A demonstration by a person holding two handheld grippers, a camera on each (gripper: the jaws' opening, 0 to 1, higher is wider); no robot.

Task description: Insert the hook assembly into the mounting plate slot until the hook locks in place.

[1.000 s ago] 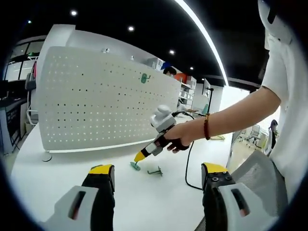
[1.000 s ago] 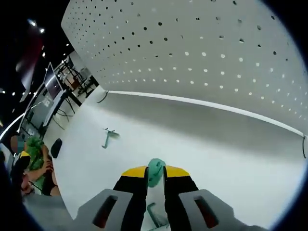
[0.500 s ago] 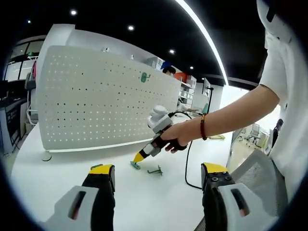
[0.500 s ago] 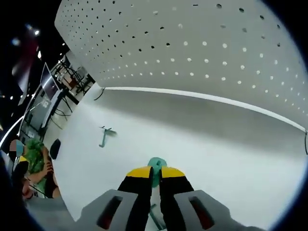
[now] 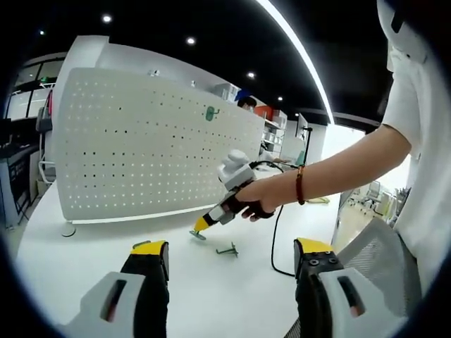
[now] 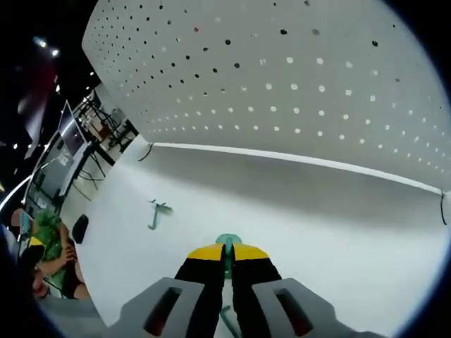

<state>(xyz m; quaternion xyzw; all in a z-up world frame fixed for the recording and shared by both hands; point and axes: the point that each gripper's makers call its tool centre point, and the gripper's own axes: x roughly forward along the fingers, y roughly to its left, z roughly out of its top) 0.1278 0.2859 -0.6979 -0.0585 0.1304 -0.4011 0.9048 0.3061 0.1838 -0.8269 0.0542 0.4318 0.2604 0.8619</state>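
Left gripper view: you look from low over the white surface (image 5: pixel 211 282), well back, facing the pegboard (image 5: pixel 141 141) and your other hand-held gripper (image 5: pixel 199 225) off ahead.
Right gripper view: you look along the closed jaws, tilted down at the surface (image 6: pixel 317 225), with the pegboard (image 6: pixel 282 70) much nearer and looming above.
Shared: both views take in the pegboard's lower edge, the surface before it, and the loose green hook (image 5: pixel 227 249) (image 6: pixel 155 215) lying there.
Roll: the right gripper view is tilted; the pegboard's base runs downhill to the right.

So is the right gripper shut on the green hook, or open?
Shut on it: the right gripper pinches the green hook between its yellow tips, lifted clear of the table.
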